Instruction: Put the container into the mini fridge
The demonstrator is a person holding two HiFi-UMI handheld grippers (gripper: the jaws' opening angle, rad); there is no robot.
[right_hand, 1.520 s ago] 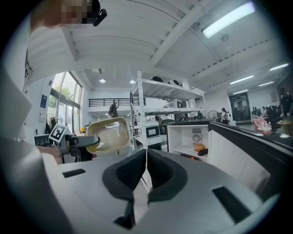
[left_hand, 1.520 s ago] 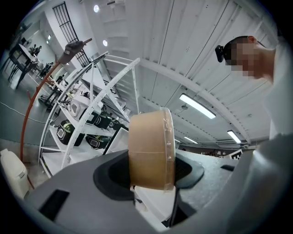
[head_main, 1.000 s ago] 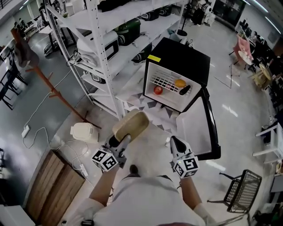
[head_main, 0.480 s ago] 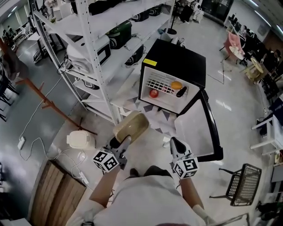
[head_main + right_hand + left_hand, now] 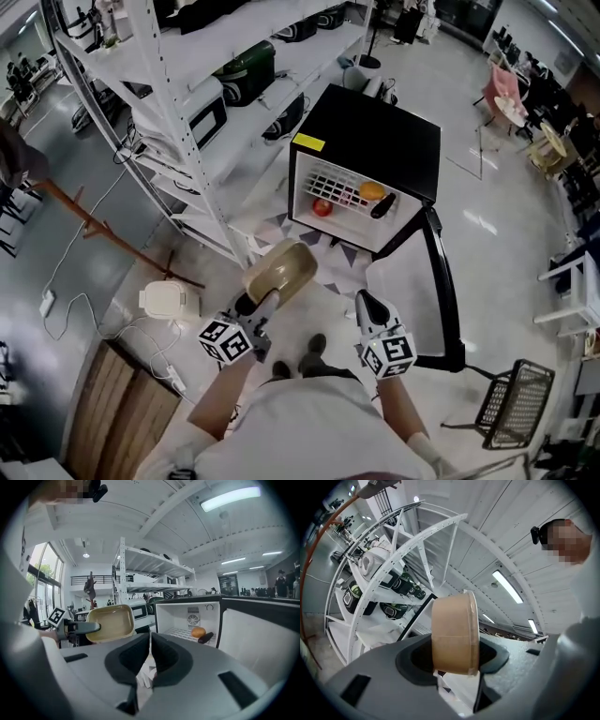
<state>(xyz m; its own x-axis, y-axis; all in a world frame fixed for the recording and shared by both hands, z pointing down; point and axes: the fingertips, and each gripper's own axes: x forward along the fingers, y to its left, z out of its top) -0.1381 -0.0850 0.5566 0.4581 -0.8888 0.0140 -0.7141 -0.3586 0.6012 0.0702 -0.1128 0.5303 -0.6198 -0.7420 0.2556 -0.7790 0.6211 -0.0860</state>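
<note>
Workshop floor (image 5: 103, 216) beside white shelving (image 5: 161, 103) | mini fridge (image 5: 367, 131) open at 12 o'clock | left gripper (image 5: 255, 302) jaws clamp container (image 5: 279, 272) by its near rim, 7 o'clock from fridge, seemingly to lead inside | right gripper (image 5: 366, 302) jaws closed, empty

No text, brand or number can be read anywhere. A yellow label (image 5: 307, 142) is seen at the top front corner of the mini fridge (image 5: 375, 131), but its print is too small to be made out.
</note>
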